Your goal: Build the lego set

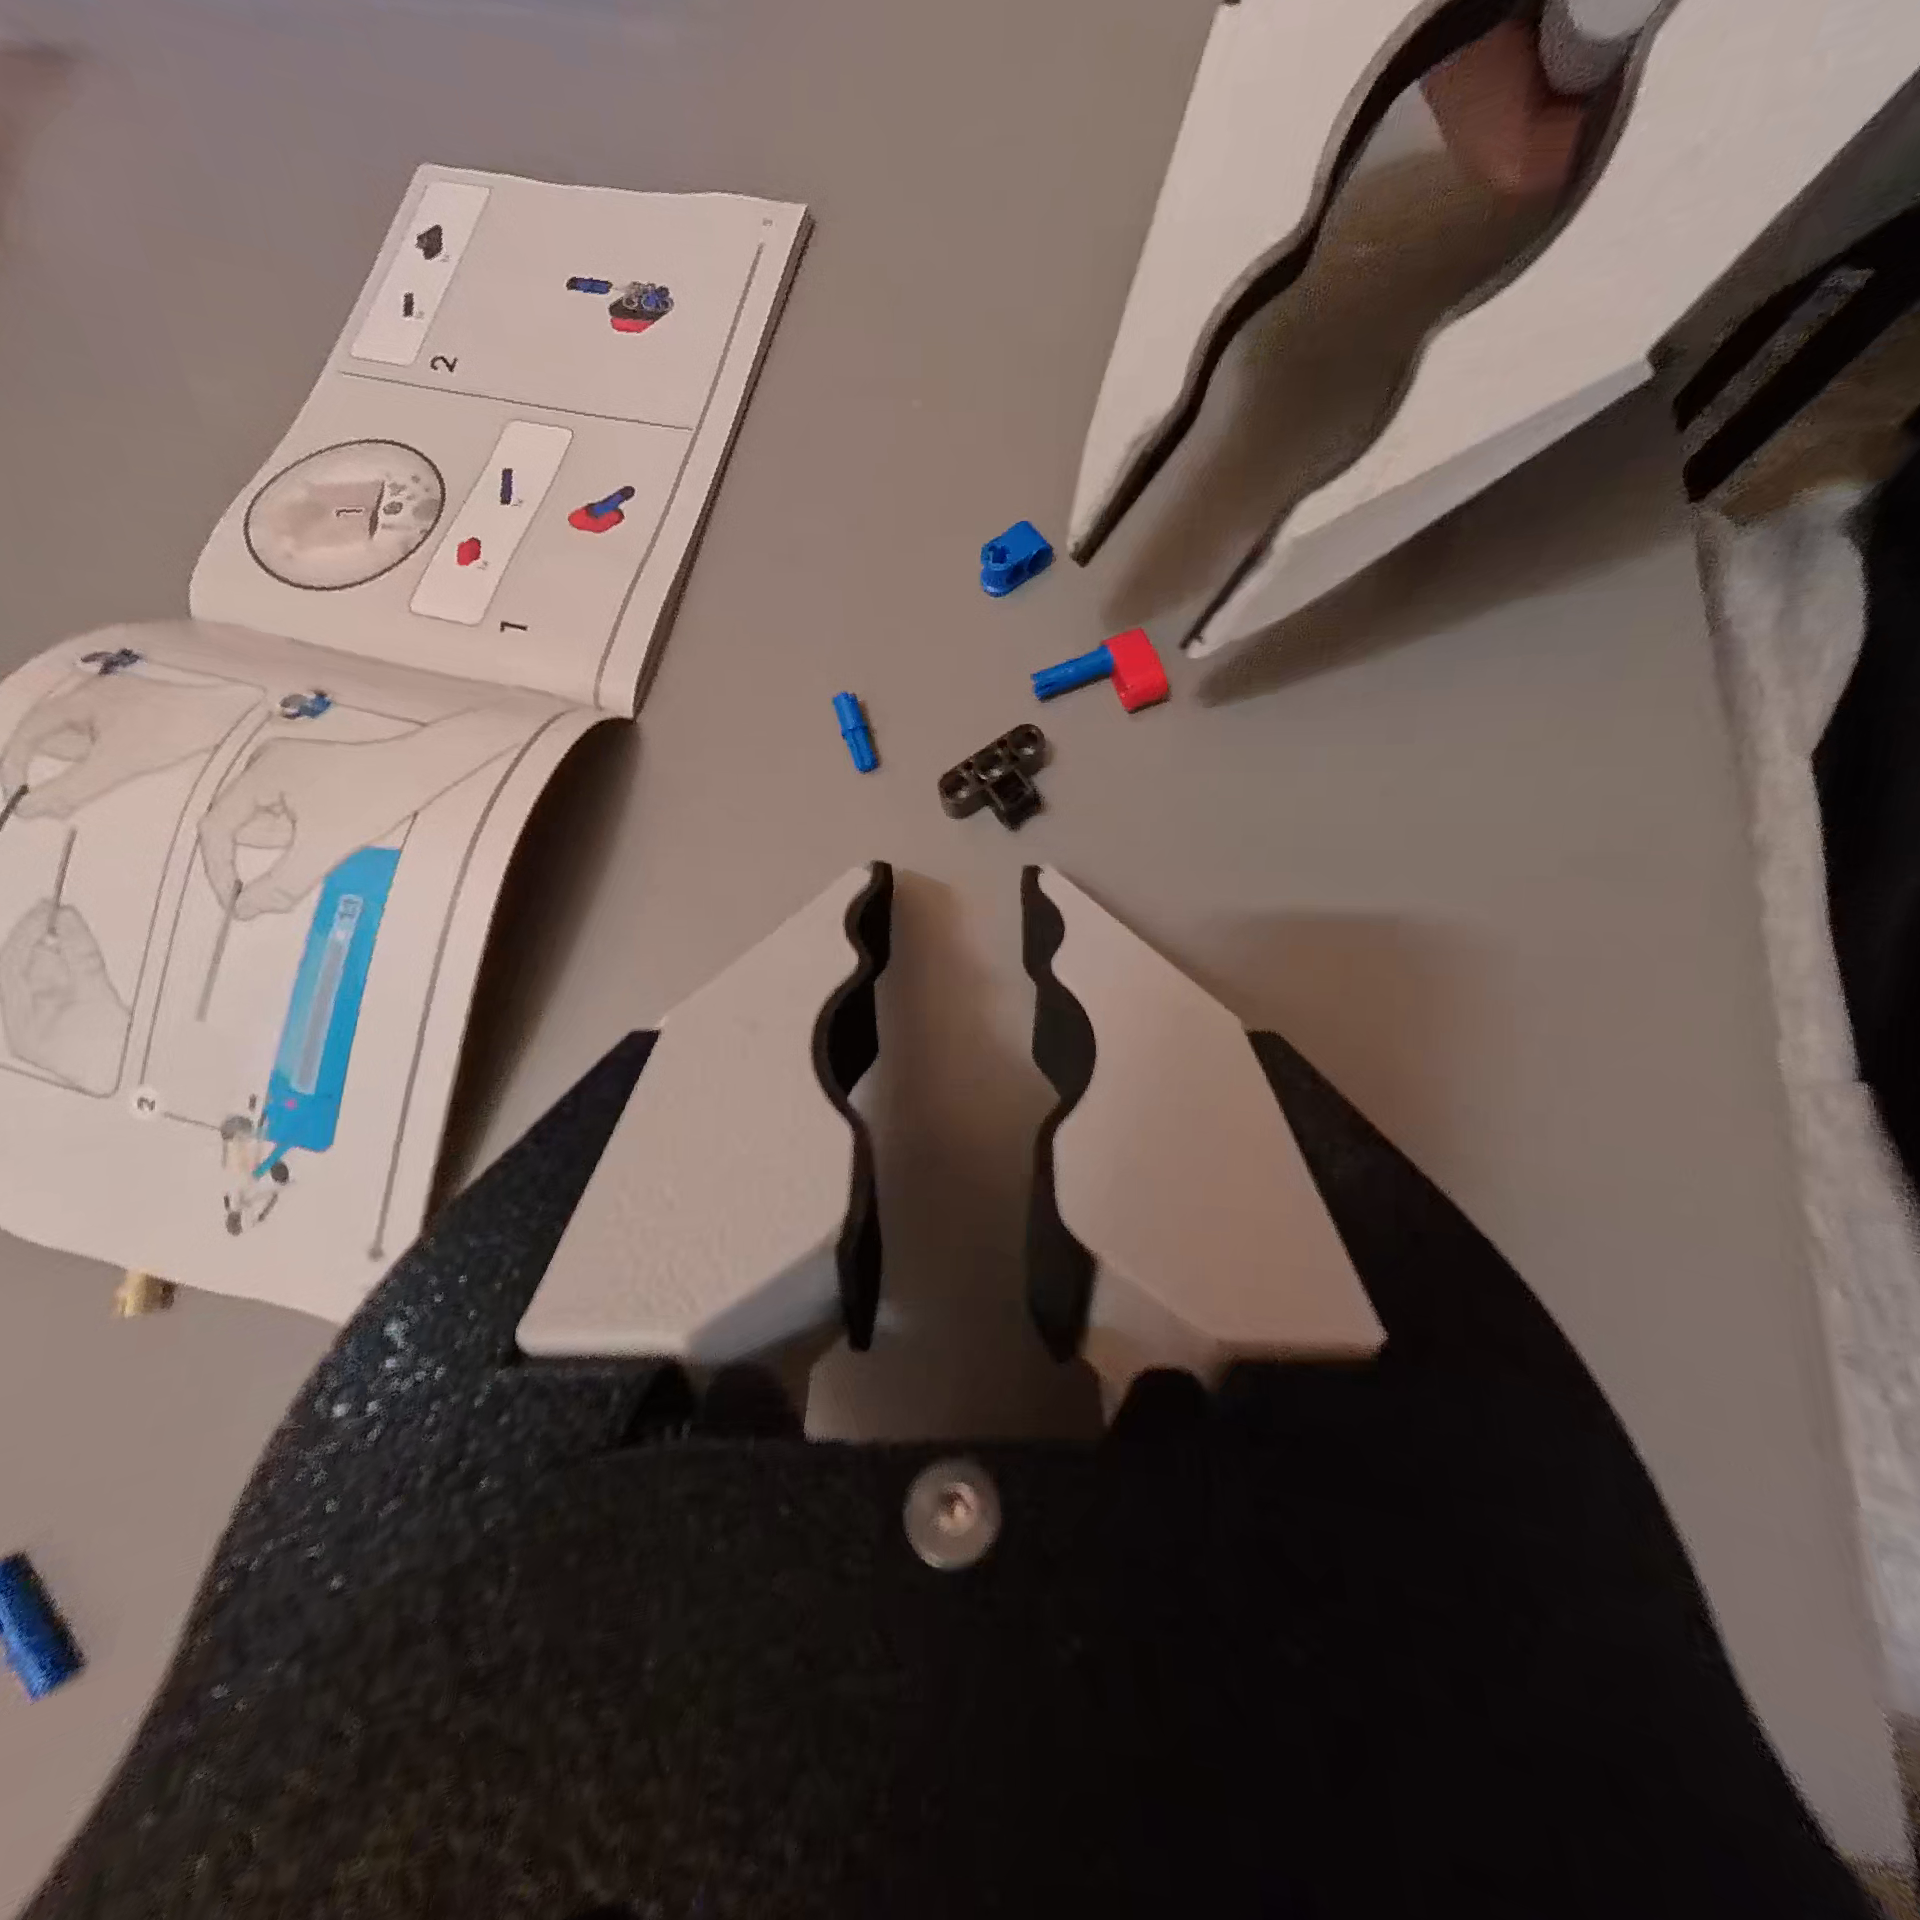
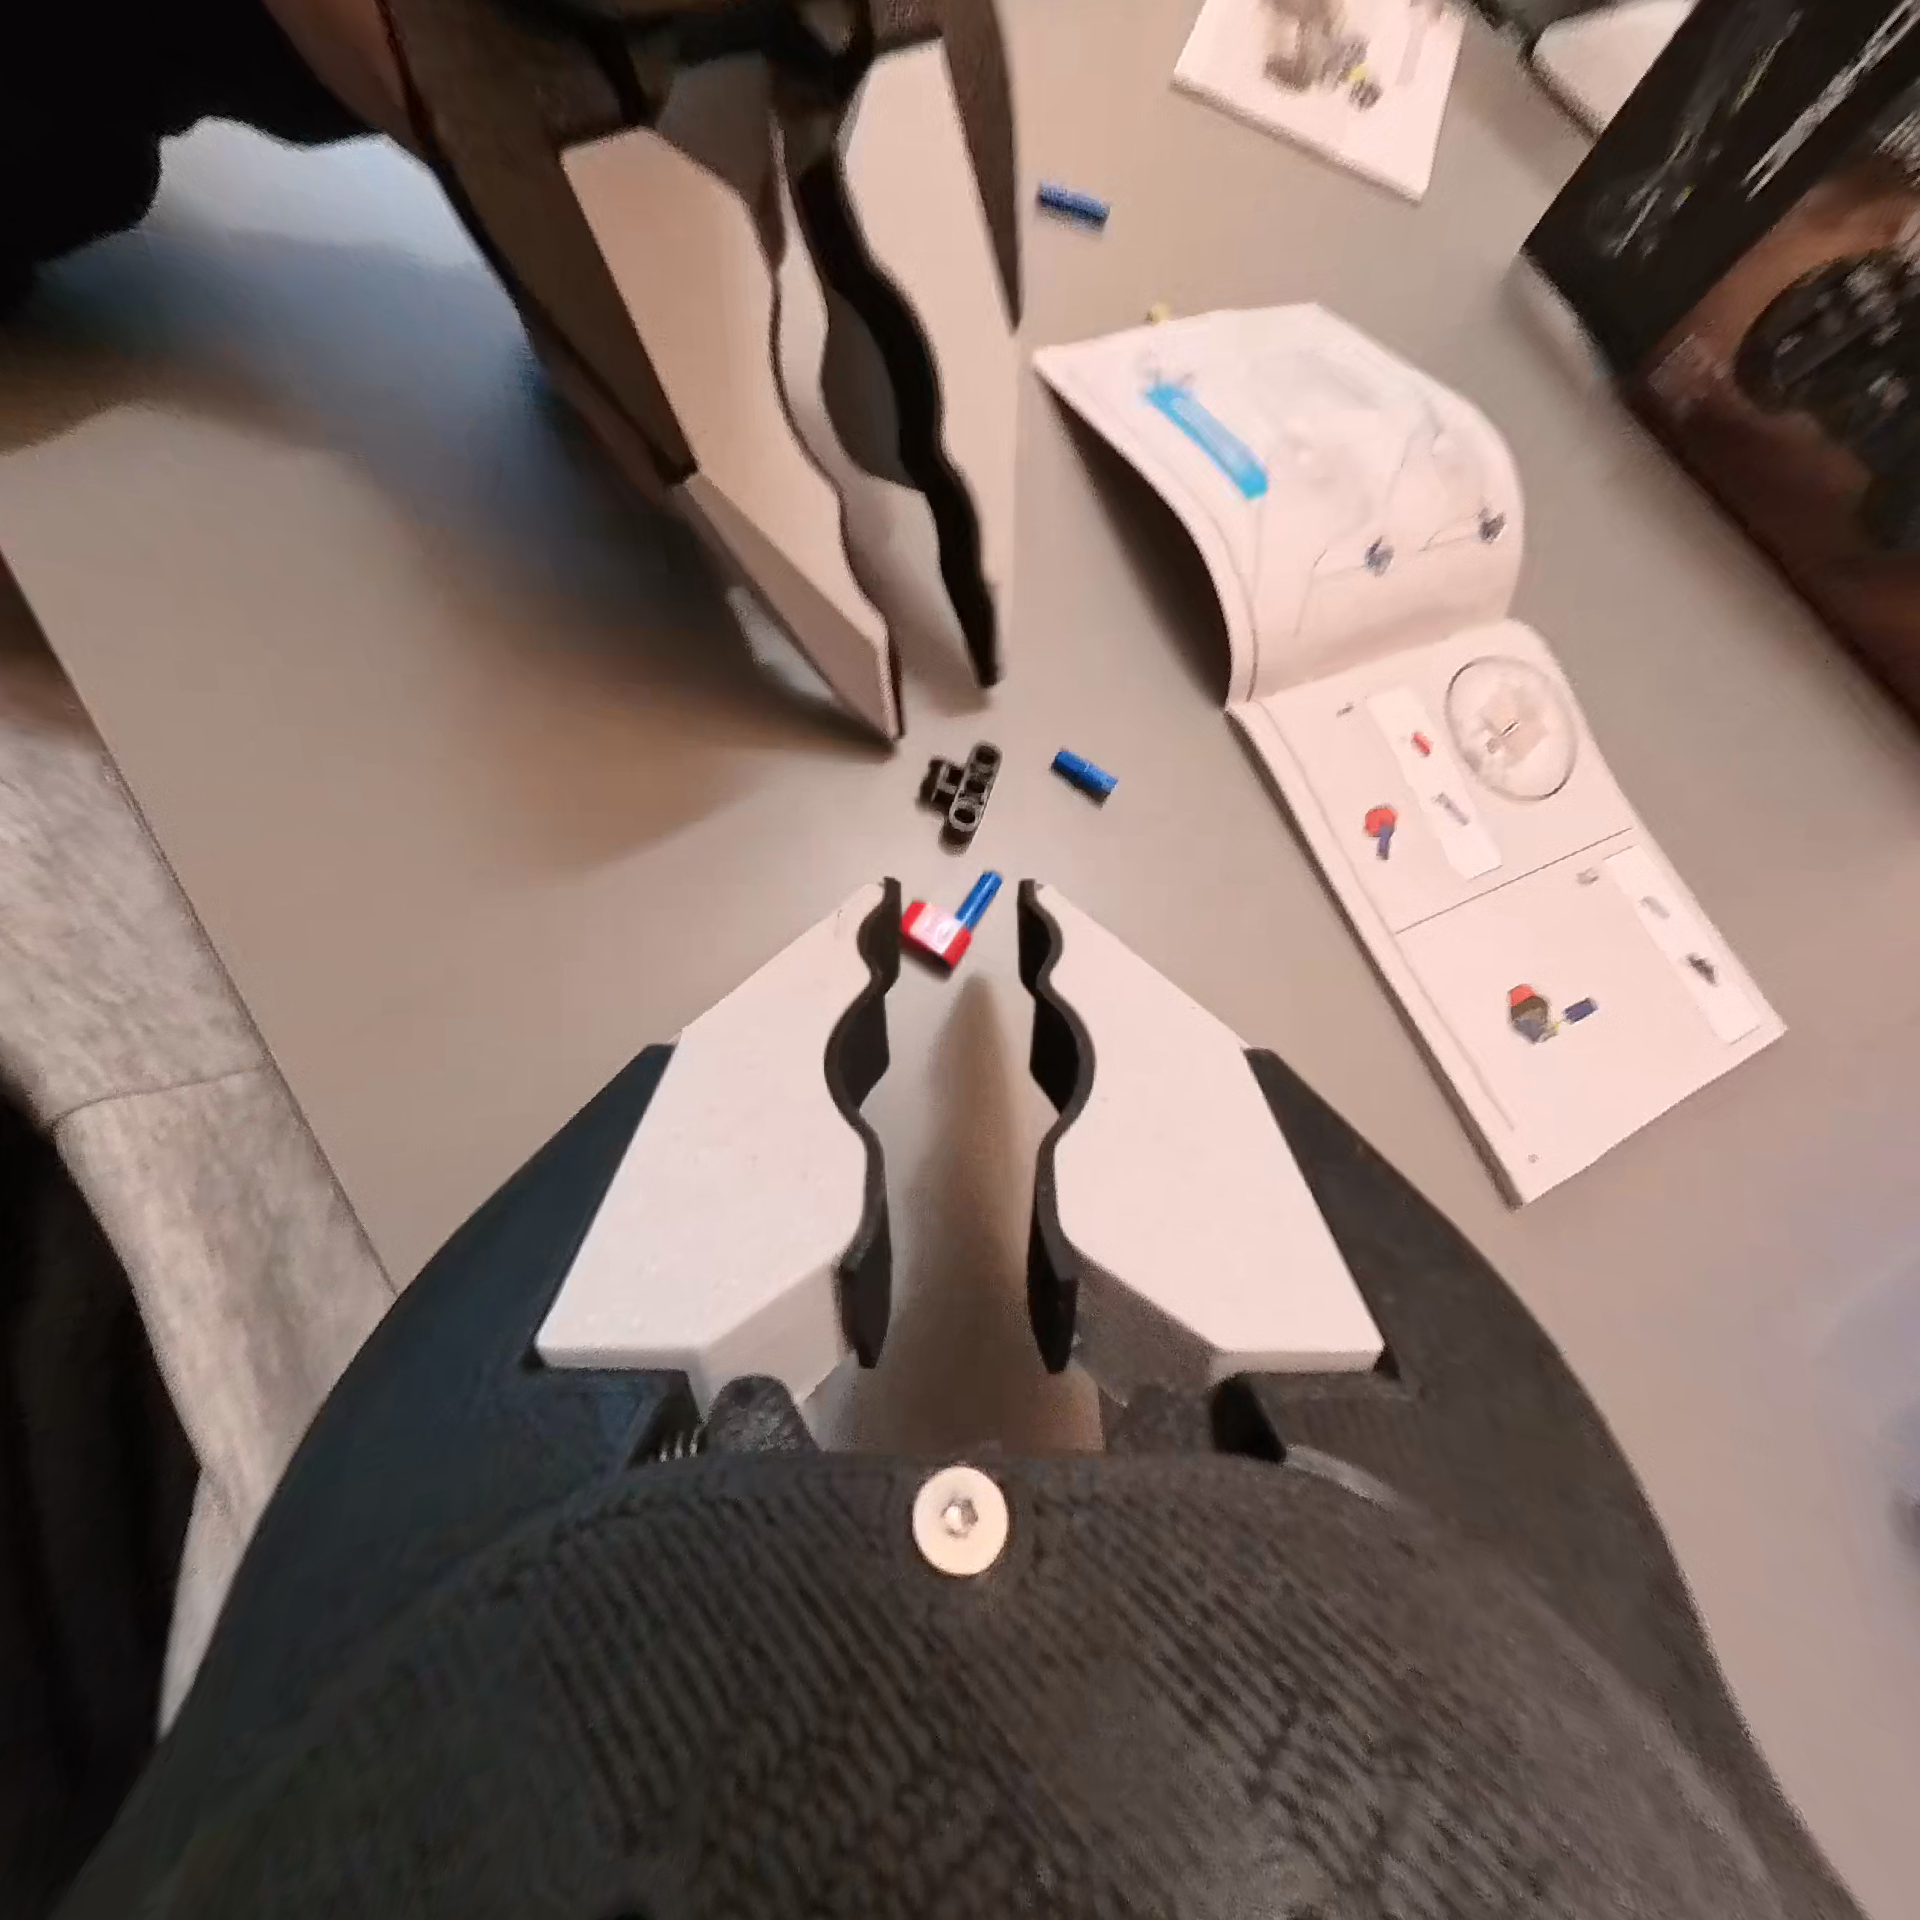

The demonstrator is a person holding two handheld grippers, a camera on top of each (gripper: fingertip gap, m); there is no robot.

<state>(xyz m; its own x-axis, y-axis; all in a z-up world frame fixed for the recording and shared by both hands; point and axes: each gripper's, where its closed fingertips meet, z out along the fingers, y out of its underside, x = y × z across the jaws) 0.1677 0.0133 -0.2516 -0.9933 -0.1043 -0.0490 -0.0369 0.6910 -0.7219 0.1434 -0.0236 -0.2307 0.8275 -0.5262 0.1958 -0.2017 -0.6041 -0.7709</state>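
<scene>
The left gripper point(image 1: 956, 868) is held low over the grey table point(image 1: 1351, 1039) with its jaws parted by a moderate gap, and it holds nothing; just ahead of its tips lies the black T-shaped piece point(image 1: 995, 774), flat on the table and not touched; a little to the left of that piece lies a small blue pin point(image 1: 855, 732); further ahead and slightly right lies the red piece with a blue axle point(image 1: 1107, 673) pushed into it, and beyond it a blue connector point(image 1: 1013, 556).

The right gripper point(image 2: 956, 883) also has its jaws apart and grips nothing; the red piece with the blue axle sits on the table between its fingertips, close to the left one; whether it touches that tip I cannot tell; the black T-shaped piece is just beyond, and the blue pin is ahead and to the right.

The two grippers face each other, tips near, with the small pieces between them.

The open instruction booklet point(image 1: 468, 499) lies to the left of the left gripper; in the right wrist view it is on the right side; a ribbed blue piece point(image 1: 31, 1621) lies near the left gripper's body, at the left; a dark box point(image 2: 1766, 312) stands at the far right of the right gripper.
</scene>
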